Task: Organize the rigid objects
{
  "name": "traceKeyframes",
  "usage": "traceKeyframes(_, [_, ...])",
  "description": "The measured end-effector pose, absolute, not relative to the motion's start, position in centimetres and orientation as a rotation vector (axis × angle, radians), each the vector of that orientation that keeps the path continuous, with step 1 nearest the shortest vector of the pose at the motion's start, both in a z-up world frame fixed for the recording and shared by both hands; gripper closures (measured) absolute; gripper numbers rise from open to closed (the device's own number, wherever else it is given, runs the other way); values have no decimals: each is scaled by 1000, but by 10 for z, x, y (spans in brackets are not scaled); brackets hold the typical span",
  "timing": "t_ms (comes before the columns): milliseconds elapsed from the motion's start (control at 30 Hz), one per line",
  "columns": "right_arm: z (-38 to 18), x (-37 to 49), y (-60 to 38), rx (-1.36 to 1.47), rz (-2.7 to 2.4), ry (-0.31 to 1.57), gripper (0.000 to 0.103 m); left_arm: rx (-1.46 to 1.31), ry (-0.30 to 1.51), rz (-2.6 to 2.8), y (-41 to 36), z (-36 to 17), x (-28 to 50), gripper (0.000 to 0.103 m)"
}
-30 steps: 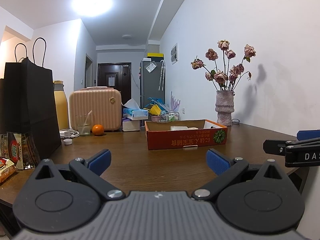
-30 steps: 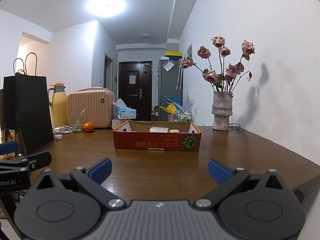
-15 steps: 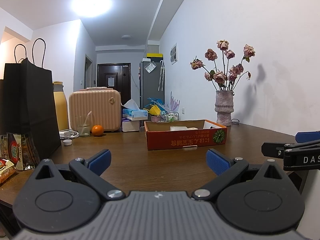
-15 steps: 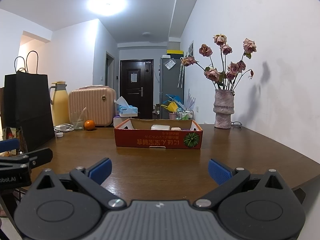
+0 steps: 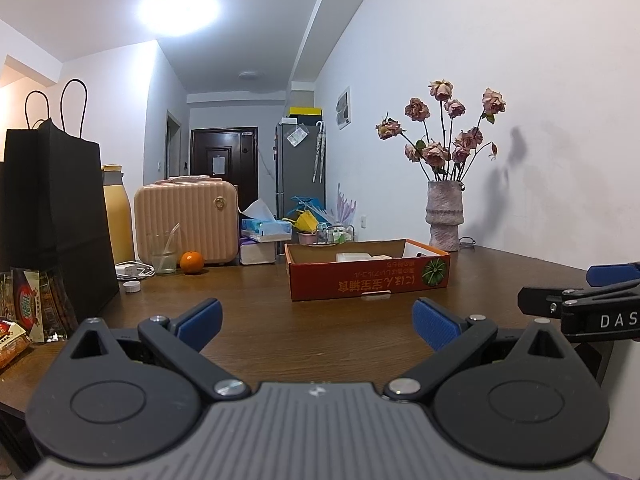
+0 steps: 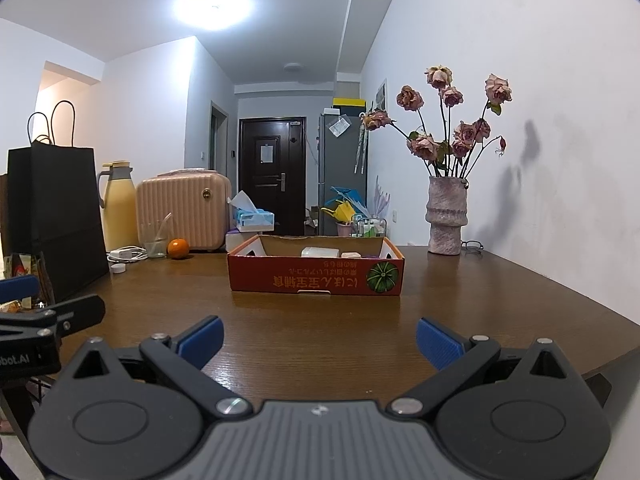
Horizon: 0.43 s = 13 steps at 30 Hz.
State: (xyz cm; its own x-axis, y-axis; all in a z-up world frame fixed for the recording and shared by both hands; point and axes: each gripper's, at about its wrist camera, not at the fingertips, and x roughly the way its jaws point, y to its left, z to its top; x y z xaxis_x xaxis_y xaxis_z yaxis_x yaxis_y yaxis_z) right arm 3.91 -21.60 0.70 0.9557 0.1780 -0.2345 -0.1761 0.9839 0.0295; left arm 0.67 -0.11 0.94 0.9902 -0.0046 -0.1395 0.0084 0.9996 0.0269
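An orange cardboard box (image 5: 368, 276) stands mid-table, also in the right wrist view (image 6: 316, 276), with a white block (image 6: 320, 252) and other small items inside. An orange (image 5: 191, 261) (image 6: 178, 248), a glass (image 5: 164, 252) and a white cap (image 5: 132, 287) sit at the far left. My left gripper (image 5: 316, 320) is open and empty above the near table edge. My right gripper (image 6: 318, 338) is open and empty beside it; its side shows in the left wrist view (image 5: 592, 304).
A black paper bag (image 5: 56, 216) and snack packets (image 5: 24, 312) stand at the left. A yellow flask (image 6: 118, 204), pink case (image 6: 184, 208) and tissue box (image 6: 254, 220) line the back. A vase of dried roses (image 6: 446, 216) stands back right by the wall.
Both grippers have drifted slightly; the box sits a little nearer the centre in the right wrist view. Both stay open and empty.
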Motion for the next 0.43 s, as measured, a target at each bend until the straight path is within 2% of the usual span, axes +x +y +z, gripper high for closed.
traceKeyframes(433, [2, 40, -215, 8, 178, 248, 0, 29, 143, 5, 0, 9, 10, 0])
